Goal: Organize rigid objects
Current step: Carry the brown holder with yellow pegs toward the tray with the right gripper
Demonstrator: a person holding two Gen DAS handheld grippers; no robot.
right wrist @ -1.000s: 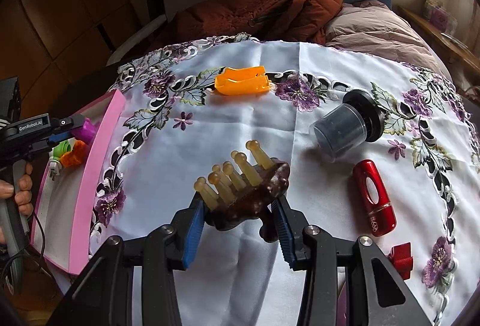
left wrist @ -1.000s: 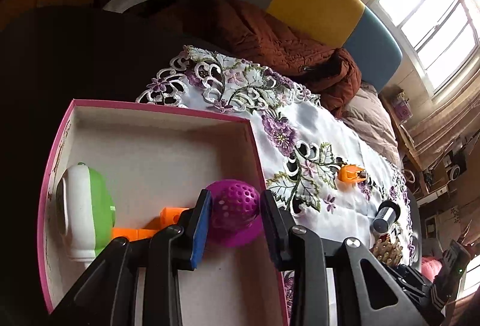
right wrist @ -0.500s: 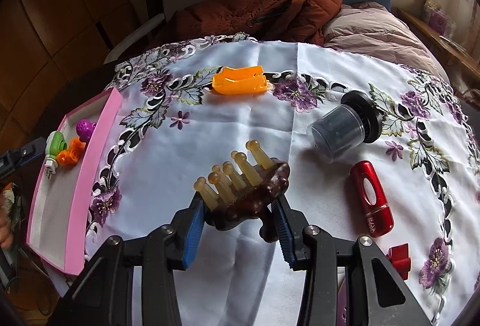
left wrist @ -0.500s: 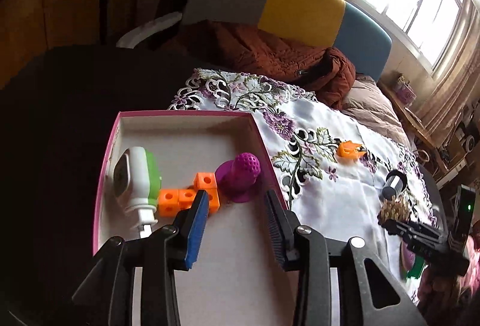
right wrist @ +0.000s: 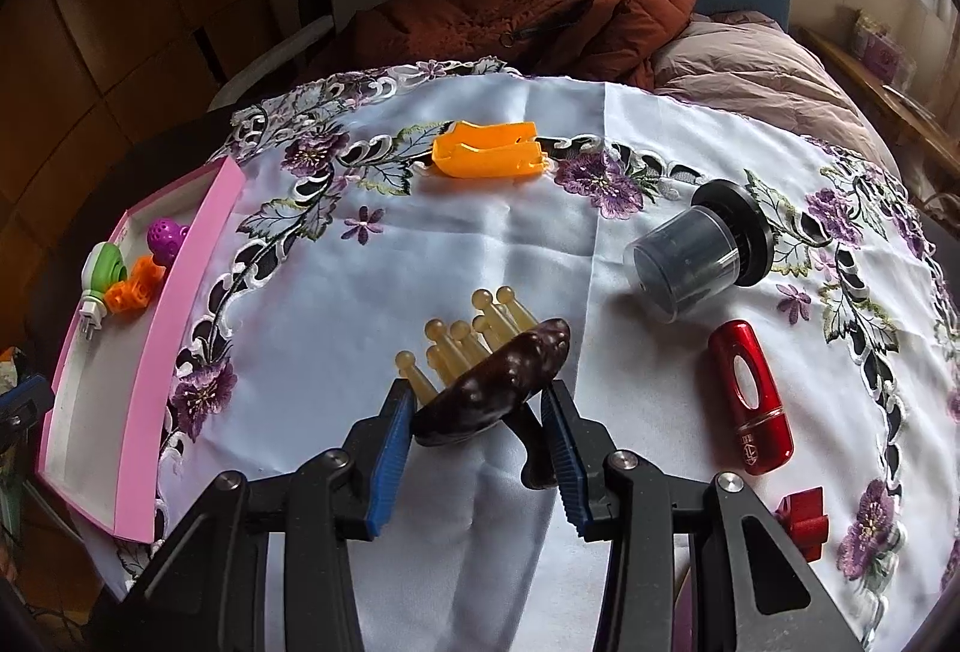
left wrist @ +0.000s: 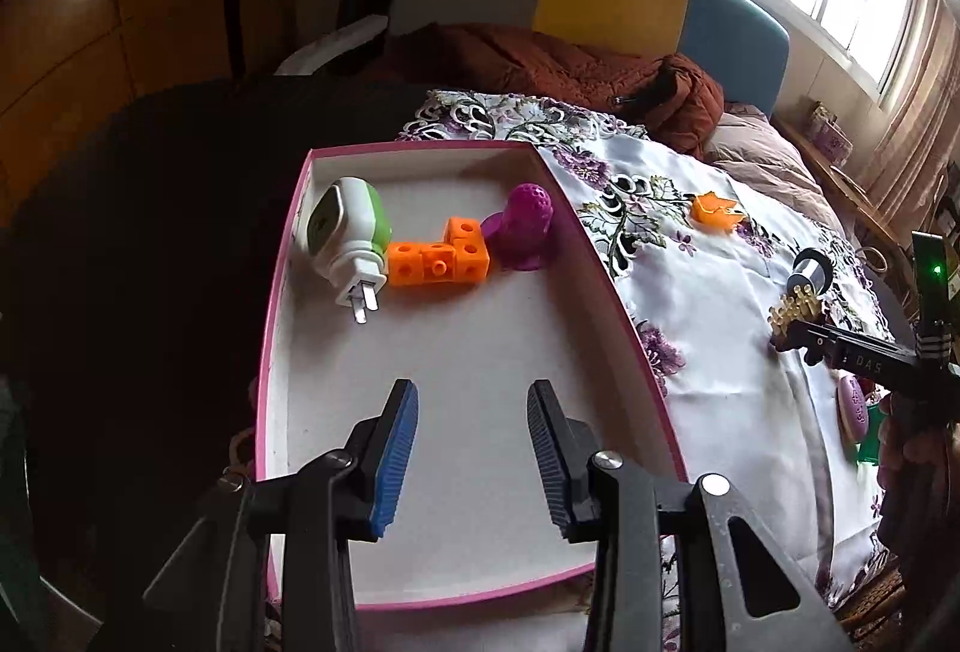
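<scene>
1. Left wrist view: the left gripper (left wrist: pixel 471 451) is hanging over the near half of the pink box (left wrist: pixel 624 319), jaws standing apart with nothing between them; they have just been opening, and the gap is showing only the white box floor.
2. Sitting at the far end of the box in a row: a green-and-white plug (left wrist: pixel 348 247), an orange block piece (left wrist: pixel 441 256) touching it, and a purple ball toy (left wrist: pixel 522 226) just beside the block. Judging these three as already sorted.
3. Same view, far right: the right gripper (left wrist: pixel 798 331) is showing over the tablecloth (left wrist: pixel 720 292), carrying a brush (left wrist: pixel 792 313); an orange clip (left wrist: pixel 717 213) and a dark jar (left wrist: pixel 811 271) are lying on the cloth beyond the box.
4. Right wrist view: the right gripper (right wrist: pixel 480 433) is clamping the brown brush (right wrist: pixel 498 382) by its back, pale bristles pointing away toward the cloth. The brush is being held above the cloth, well apart from the box (right wrist: pixel 180 292) at the left edge.
5. Lying loose on the cloth: the orange clip (right wrist: pixel 489 151) at the far side, the jar (right wrist: pixel 696 250) on its side, a red tube (right wrist: pixel 750 397) near it, and a small red piece (right wrist: pixel 801 520) at the near right.
6. Progress judgement: three items boxed, one in hand, at least four remaining. Roughly the middle of the task; the brush looks next for the box.
</scene>
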